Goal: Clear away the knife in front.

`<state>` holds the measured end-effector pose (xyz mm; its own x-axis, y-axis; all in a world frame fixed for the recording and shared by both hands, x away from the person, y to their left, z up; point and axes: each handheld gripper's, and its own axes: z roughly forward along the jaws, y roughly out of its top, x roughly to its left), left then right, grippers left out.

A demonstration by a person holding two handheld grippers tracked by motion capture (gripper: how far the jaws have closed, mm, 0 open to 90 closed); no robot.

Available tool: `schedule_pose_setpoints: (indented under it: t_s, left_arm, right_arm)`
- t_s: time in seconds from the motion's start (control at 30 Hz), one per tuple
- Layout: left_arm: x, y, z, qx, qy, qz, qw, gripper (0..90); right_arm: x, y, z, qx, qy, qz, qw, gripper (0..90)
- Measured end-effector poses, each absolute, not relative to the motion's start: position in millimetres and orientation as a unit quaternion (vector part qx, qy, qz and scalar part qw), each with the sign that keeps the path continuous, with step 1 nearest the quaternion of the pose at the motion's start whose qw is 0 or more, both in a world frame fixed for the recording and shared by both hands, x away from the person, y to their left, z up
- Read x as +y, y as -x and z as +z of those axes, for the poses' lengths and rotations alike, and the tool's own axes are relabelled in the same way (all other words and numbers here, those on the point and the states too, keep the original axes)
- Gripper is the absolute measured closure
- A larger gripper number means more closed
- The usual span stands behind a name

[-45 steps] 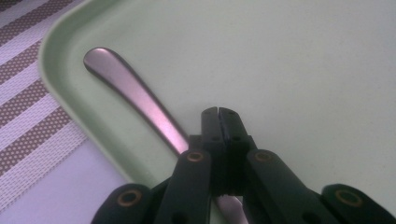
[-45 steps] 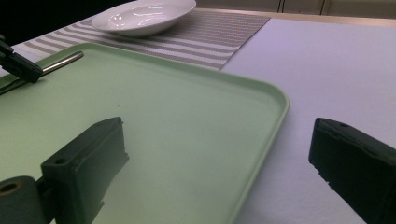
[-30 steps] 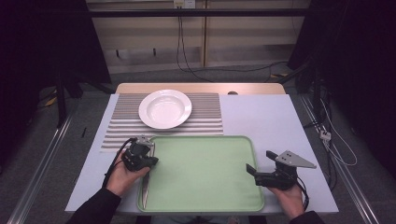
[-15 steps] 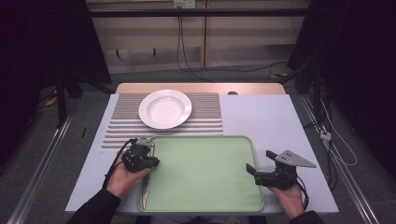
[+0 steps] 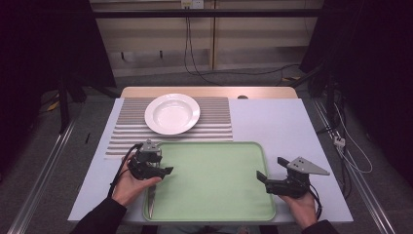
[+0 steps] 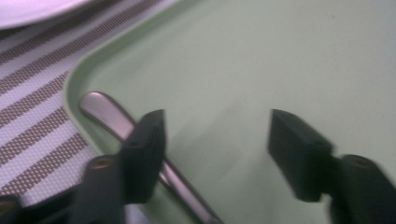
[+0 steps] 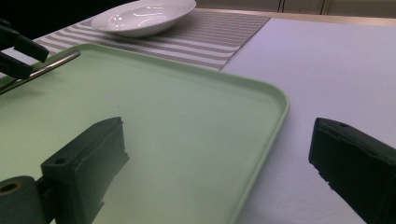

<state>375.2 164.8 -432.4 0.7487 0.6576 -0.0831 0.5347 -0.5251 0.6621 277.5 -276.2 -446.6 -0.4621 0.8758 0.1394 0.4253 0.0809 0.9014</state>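
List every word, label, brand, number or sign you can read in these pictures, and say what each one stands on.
None: no readable text anywhere.
Pale green plastic tray: plain, no mark.
White round ceramic plate: no print.
Grey-and-white striped placemat: stripes alone, no writing.
Silver metal utensil handle: no brand or stamp to be made out; the picture is blurred.
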Motion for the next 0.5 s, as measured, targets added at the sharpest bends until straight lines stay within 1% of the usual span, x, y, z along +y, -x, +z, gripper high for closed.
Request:
schedule_pose_setpoints:
  t_s: [0.07, 0.1, 0.13, 0.17, 0.23, 0.3, 0.37, 0.5]
  left_arm:
    - [167, -376, -430, 0.348, -0.862, 0.092, 0.358, 20.3]
    - [167, -376, -429, 0.352, -0.858, 0.082, 0.365, 17.4]
    - [168, -377, -427, 0.351, -0.857, 0.07, 0.372, 16.5]
    - [168, -377, -425, 0.341, -0.858, 0.074, 0.376, 16.0]
    - [168, -377, -420, 0.34, -0.856, 0.074, 0.382, 7.5]
    - [171, -375, -416, 0.344, -0.844, 0.072, 0.406, 7.6]
    - [174, -374, -413, 0.349, -0.836, 0.082, 0.415, 7.6]
    - [182, -370, -409, 0.363, -0.826, 0.121, 0.413, 7.8]
  right_arm:
    - [-276, -278, -447, 0.697, -0.467, 0.494, 0.228, 3.8]
    - [-276, -278, -447, 0.698, -0.466, 0.494, 0.228, 3.8]
    - [-276, -278, -447, 0.698, -0.466, 0.494, 0.228, 3.8]
    - [-276, -278, -447, 0.698, -0.466, 0.494, 0.228, 3.8]
    - [-276, -278, -447, 0.699, -0.467, 0.492, 0.228, 3.8]
    - [-276, -279, -447, 0.698, -0.467, 0.493, 0.228, 3.8]
    - [-276, -280, -447, 0.7, -0.465, 0.492, 0.228, 3.8]
    - [-276, -280, -447, 0.699, -0.466, 0.493, 0.226, 3.8]
